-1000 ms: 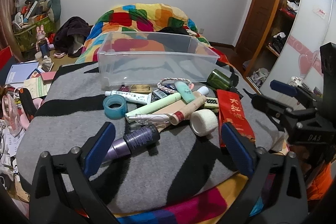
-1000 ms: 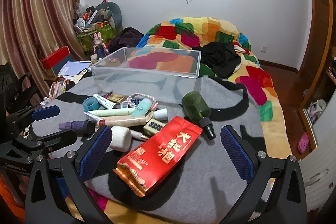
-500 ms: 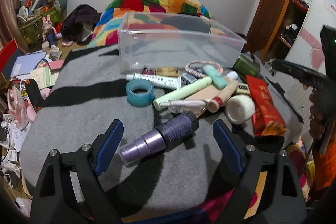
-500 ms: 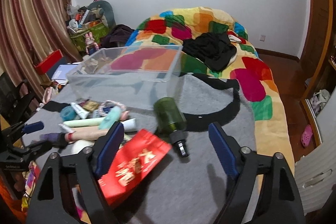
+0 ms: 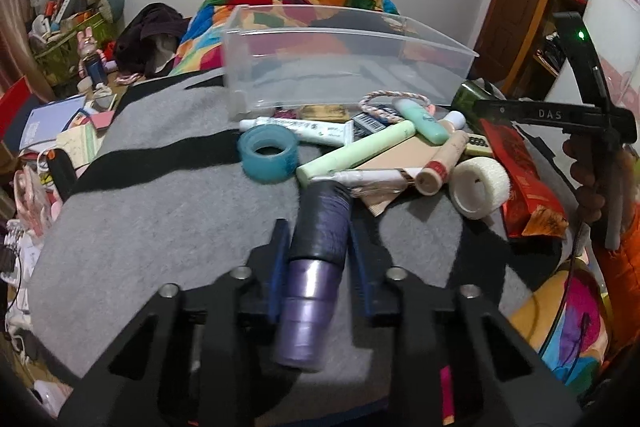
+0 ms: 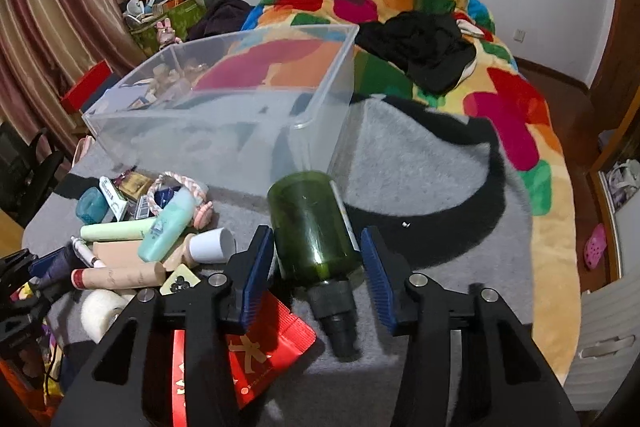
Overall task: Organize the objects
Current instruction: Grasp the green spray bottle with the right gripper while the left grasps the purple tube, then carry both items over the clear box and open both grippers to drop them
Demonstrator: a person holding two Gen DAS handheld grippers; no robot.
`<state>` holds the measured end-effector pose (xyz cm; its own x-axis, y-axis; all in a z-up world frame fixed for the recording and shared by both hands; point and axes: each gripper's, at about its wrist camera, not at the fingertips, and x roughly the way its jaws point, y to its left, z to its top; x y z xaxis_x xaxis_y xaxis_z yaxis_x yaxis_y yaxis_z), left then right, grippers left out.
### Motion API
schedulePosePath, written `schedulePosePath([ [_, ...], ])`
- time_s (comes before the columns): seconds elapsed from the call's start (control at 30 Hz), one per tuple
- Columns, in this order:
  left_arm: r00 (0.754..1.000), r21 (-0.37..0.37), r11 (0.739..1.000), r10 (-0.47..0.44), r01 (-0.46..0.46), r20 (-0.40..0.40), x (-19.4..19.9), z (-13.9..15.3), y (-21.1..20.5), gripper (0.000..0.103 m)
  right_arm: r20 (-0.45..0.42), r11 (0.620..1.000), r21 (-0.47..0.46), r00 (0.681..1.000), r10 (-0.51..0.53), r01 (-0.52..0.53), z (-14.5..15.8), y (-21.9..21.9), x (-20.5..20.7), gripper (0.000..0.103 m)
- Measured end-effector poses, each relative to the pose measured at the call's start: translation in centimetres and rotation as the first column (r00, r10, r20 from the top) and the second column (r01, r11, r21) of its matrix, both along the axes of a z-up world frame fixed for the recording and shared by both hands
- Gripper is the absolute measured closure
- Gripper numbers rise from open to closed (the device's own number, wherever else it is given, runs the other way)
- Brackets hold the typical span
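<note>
purple bottle [image 5: 316,263] clamped in left tongs [image 5: 318,267]; right tongs [image 6: 318,281] apart astride green bottle [image 6: 310,223]; "das" on right handle [image 5: 560,115].

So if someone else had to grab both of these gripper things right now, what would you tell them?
Left gripper: shut on the purple cylindrical bottle, which lies on the grey blanket.
Right gripper: open, its fingers either side of the dark green glass bottle, not squeezing yet.
The clear plastic bin holds nothing from the pile.
Left to do: bin both bottles, then the teal tape roll, tubes and red packet.
</note>
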<state>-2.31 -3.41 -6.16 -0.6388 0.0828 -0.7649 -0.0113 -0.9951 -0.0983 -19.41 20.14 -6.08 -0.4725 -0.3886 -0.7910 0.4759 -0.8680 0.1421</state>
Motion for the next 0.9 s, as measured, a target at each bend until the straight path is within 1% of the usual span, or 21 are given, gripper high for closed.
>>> schedulePosePath([
  [0.2, 0.999, -0.003, 0.999, 0.042, -0.042, -0.008, 0.8, 0.4, -0.7, 0.078, -0.046, 0.999, -0.019, 0.999, -0.028, 0.027, 0.7, 1.0, 1.0, 0.063],
  [0.3, 0.998, -0.008, 0.999, 0.053, -0.053, -0.033, 0.8, 1.0, -0.9, 0.078, -0.079, 0.998, -0.039, 0.995, -0.053, 0.050, 1.8, 1.6, 1.8, 0.063],
  [0.47, 0.994, -0.010, 0.998, 0.068, -0.070, -0.087, 0.1, 3.0, -1.4, 0.078, -0.150, 0.994, -0.088, 0.985, -0.083, 0.070, 4.4, 2.6, 3.2, 0.064],
  [0.57, 0.989, 0.013, 0.997, 0.078, -0.077, -0.126, -0.7, 4.6, -2.1, 0.078, -0.186, 0.992, -0.108, 0.979, -0.086, 0.067, 5.9, 2.7, 3.6, 0.064],
  [0.63, 0.984, 0.010, 0.997, 0.082, -0.082, -0.156, -1.5, 5.8, -2.4, 0.078, -0.213, 0.991, -0.119, 0.974, -0.080, 0.055, 6.9, 2.4, 3.9, 0.064],
  [0.73, 0.979, 0.023, 0.997, 0.071, -0.068, -0.189, -2.8, 7.2, -2.8, 0.078, -0.241, 0.992, -0.119, 0.968, -0.070, 0.041, 8.0, 1.5, 3.7, 0.064],
  [0.83, 0.978, 0.039, 0.998, 0.061, -0.054, -0.201, -4.4, 8.2, -3.1, 0.078, -0.249, 0.993, -0.118, 0.967, -0.057, 0.028, 8.6, 0.5, 3.0, 0.064],
  [0.9, 0.979, 0.049, 0.997, 0.063, -0.054, -0.195, -5.5, 8.5, -3.4, 0.078, -0.250, 0.993, -0.119, 0.967, -0.047, 0.018, 9.0, -0.4, 2.3, 0.064],
])
